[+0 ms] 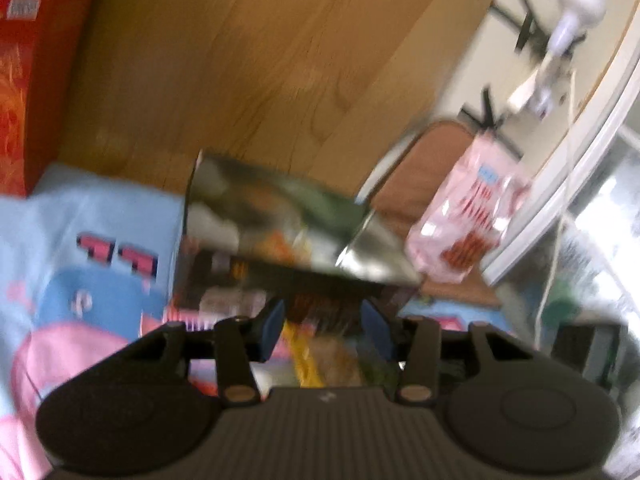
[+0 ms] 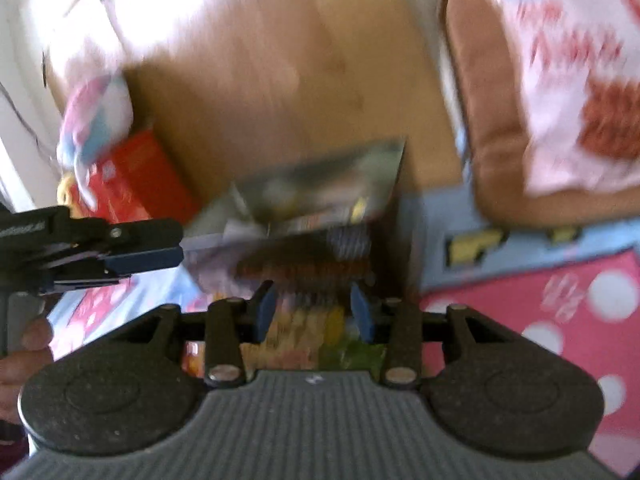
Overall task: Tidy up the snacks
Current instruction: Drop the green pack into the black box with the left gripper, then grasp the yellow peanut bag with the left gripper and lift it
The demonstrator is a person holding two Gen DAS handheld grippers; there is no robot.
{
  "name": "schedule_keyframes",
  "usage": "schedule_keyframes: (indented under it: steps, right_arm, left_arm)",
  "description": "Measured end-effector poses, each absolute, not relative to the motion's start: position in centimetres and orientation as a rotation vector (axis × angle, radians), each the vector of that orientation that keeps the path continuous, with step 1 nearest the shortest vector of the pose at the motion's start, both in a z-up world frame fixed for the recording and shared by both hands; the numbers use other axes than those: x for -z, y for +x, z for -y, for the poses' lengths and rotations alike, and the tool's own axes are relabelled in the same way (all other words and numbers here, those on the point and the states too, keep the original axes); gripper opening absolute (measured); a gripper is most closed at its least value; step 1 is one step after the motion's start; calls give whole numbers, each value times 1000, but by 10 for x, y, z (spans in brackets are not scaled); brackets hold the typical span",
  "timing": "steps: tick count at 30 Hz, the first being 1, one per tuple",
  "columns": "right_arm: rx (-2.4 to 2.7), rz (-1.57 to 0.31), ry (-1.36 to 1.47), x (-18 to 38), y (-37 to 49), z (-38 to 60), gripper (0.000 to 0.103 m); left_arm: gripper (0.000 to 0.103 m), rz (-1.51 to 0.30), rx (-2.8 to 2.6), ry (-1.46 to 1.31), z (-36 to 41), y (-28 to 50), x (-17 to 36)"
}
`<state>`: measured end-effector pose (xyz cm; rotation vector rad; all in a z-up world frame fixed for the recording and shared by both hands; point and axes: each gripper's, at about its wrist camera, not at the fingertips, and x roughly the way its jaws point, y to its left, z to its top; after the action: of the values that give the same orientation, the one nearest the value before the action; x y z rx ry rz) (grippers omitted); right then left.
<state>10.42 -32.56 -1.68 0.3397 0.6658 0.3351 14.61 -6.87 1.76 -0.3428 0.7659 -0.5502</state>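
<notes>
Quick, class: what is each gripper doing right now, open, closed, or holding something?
Left gripper: fingers apart around the dark snack packet; a firm grip cannot be told.
Right gripper: fingers apart by the same packet; cannot be told.

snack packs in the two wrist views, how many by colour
dark foil snack pack, open-topped: 1
pink-and-white snack bag on the brown cushion: 1
red box: 1
total: 3
Blur hides any lettering.
</notes>
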Motion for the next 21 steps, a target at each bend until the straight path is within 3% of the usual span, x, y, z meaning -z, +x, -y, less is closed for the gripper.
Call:
schedule_keyframes:
  steps: [4,5,6,13,21]
  right_arm:
    - [-336,-711,432,29,113,324,43]
    - [-323,-721,451,30,112,327,42]
    - [-314,-729,467,31,110,330,43]
    - [-432,-767,570,26,93,326,42]
    - [-633,-756,335,5,40,265,43]
  left_arm:
    - [41,-860,509,-303,88,151,8]
    - [36,-839,513,-304,88,148,9]
    - [22,-838,541,-308,91,146,9]
    - [16,-798,539,-284,75,116,-4]
    - [16,-815,486,-384,-4,61,9]
